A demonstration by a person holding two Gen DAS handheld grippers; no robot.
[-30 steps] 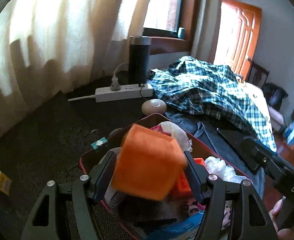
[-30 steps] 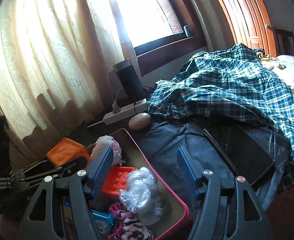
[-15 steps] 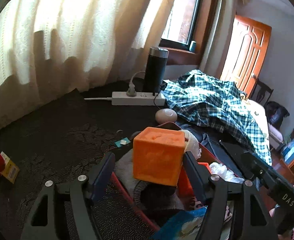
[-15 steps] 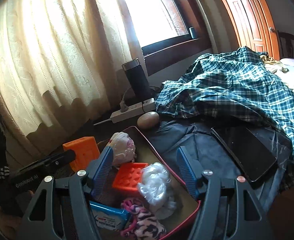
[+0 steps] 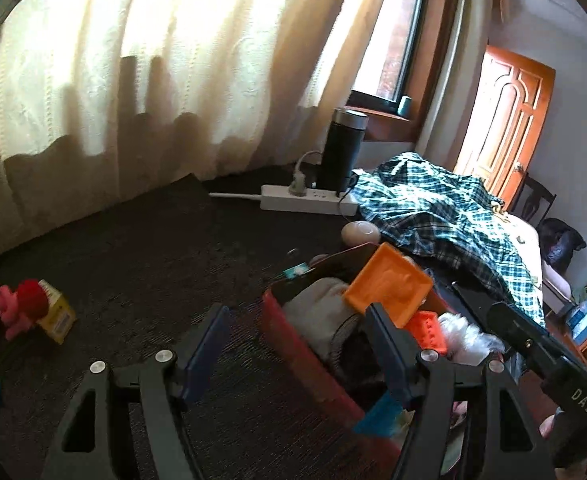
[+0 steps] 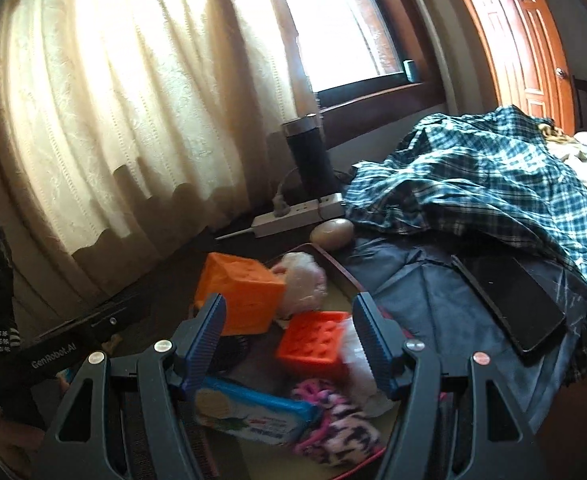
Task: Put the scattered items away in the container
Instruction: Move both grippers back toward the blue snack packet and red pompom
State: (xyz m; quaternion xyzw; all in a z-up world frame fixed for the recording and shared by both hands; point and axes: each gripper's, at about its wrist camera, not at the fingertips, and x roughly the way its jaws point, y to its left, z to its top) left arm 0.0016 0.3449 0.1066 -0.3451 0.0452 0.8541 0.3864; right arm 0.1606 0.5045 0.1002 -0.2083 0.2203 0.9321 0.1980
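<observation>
Now the tray (image 6: 377, 465) is sitting crammed — cube (image 6: 239, 294) perching tilted on the pile at its far left, likely sliding off. Left gripper (image 5: 293, 344) and right gripper (image 6: 287, 338) are both hanging spread, holding nothing. Strays (image 5: 29, 312) are lying well left — a careless reach risks knocking the heap.

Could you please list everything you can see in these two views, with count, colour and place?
container: one, red-rimmed, on the dark bedcover.
large block: one, orange, on the pile in the container.
small block: one, orange-red, in the container.
wipes pack: one, blue, in the container.
toys and yellow box: small cluster, red, pink, yellow, loose at left.
power strip: one, white, by the curtain.
flask: one, black, behind the strip.
plaid shirt: one, green-white, right.
left gripper: jaws open, empty.
right gripper: jaws open, empty.
</observation>
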